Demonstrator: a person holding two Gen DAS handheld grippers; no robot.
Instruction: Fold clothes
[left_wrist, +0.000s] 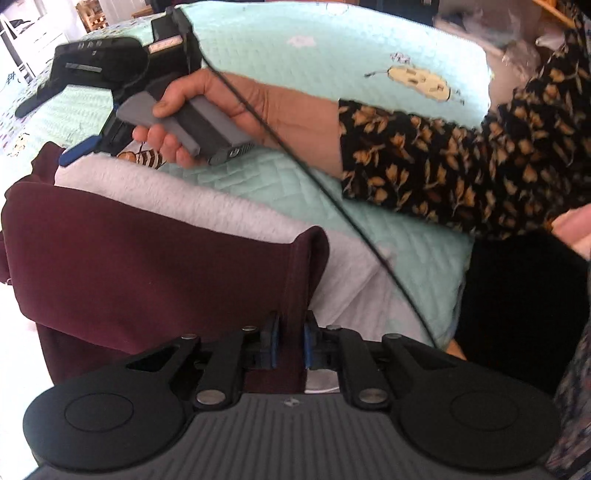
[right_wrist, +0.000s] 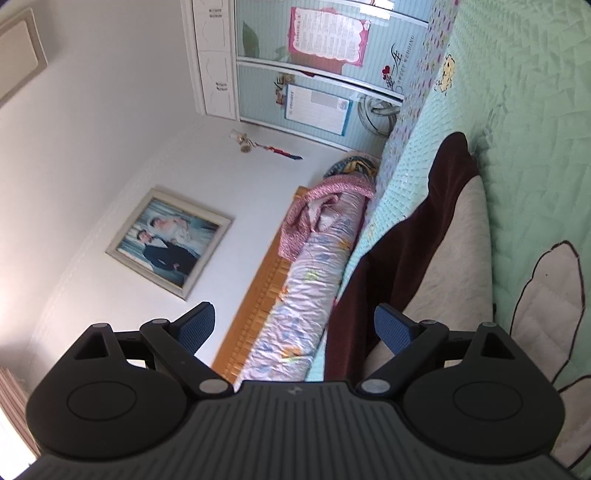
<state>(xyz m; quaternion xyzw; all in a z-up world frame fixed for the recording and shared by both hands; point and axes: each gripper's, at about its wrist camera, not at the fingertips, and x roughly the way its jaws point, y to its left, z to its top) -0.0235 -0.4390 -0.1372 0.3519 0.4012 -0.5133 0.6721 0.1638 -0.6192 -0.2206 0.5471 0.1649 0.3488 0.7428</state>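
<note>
Left gripper (left_wrist: 290, 341) is clamped tight on the hem of the maroon garment (left_wrist: 147, 251), which lies draped over a white fleecy garment (left_wrist: 207, 199) on the mint quilted bedspread (left_wrist: 332, 74), while the right gripper (right_wrist: 295, 326) has its jaws wide apart, gripping nothing.

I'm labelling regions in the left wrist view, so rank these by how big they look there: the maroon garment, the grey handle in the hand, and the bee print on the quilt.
1. maroon garment, by far the largest, though it lies nearest the camera.
2. grey handle.
3. bee print, smallest; the hand hides part of it.
</note>
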